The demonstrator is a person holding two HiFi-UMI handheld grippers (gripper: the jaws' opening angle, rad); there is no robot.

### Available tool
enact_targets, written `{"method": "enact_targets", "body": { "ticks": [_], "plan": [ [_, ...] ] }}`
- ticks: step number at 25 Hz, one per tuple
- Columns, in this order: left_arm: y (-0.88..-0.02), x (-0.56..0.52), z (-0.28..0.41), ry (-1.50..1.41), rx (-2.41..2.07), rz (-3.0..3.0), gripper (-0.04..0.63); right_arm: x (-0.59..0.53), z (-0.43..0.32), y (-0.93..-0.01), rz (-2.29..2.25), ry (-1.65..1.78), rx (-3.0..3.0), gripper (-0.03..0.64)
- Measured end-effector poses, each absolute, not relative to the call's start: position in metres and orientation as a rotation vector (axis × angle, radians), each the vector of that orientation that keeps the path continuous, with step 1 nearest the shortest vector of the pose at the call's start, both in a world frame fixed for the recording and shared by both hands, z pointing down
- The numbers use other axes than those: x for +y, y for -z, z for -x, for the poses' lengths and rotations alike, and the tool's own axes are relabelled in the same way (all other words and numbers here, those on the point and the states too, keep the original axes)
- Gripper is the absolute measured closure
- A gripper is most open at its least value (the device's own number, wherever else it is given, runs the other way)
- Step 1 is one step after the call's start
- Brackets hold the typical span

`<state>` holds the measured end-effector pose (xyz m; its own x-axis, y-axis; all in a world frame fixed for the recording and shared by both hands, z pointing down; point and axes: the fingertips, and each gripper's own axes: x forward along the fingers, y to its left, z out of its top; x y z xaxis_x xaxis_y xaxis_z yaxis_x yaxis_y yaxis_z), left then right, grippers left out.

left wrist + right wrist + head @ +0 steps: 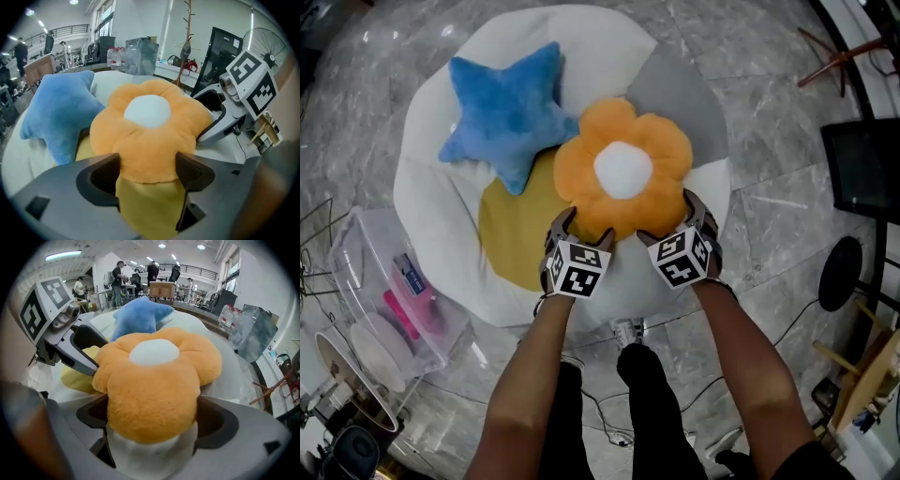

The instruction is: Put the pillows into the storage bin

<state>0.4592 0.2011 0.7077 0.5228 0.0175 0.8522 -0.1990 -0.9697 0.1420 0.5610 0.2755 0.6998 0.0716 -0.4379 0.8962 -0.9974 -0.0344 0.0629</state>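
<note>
Pinching the orange flower pillow [622, 173], left claw [581, 228] and right claw [667, 220], each clenched on a petal.

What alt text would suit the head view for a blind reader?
The left gripper and right gripper each clamp a near petal of an orange flower pillow on a white beanbag. A blue star pillow lies beside it; a clear plastic bin stands at left.
</note>
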Motion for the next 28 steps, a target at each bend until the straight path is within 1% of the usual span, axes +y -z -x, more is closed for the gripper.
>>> {"method": "enact_targets", "body": {
  "ticks": [3,4,8,10,11,15,19,24,28],
  "plan": [
    [-0.713,0.203,-0.463,-1.438,-0.127,-2.525,0.24,0.275,-0.561,-0.703,-1.561,-0.92,-1.477,0.127],
    [-0.713,0.204,-0.464,-1.442,-0.117,-2.521,0.252,0.274,-0.561,-0.703,-1.556,-0.921,-1.479,0.167],
    [-0.705,0.209,-0.468,-1.42,-0.128,-2.553,0.449,0.271,-0.557,-0.696,-1.569,-0.925,-1.481,0.3],
    [-0.696,0.208,-0.471,-1.368,-0.17,-2.572,0.525,0.267,-0.555,-0.687,-1.586,-0.914,-1.494,0.357],
    [-0.691,0.208,-0.472,-1.343,-0.187,-2.58,0.542,0.266,-0.554,-0.682,-1.595,-0.908,-1.501,0.379],
    [-0.664,0.213,-0.469,-1.262,-0.217,-2.616,0.555,0.269,-0.548,-0.654,-1.66,-0.884,-1.514,0.419],
    [-0.629,0.205,-0.452,-1.16,-0.285,-2.649,0.557,0.263,-0.528,-0.616,-1.725,-0.829,-1.529,0.433],
    [-0.584,0.187,-0.405,-1.043,-0.371,-2.69,0.558,0.242,-0.48,-0.563,-1.734,-0.709,-1.574,0.437],
    [-0.555,0.163,-0.353,-0.992,-0.441,-2.704,0.558,0.215,-0.43,-0.533,-1.729,-0.655,-1.613,0.438]
  ]
}}
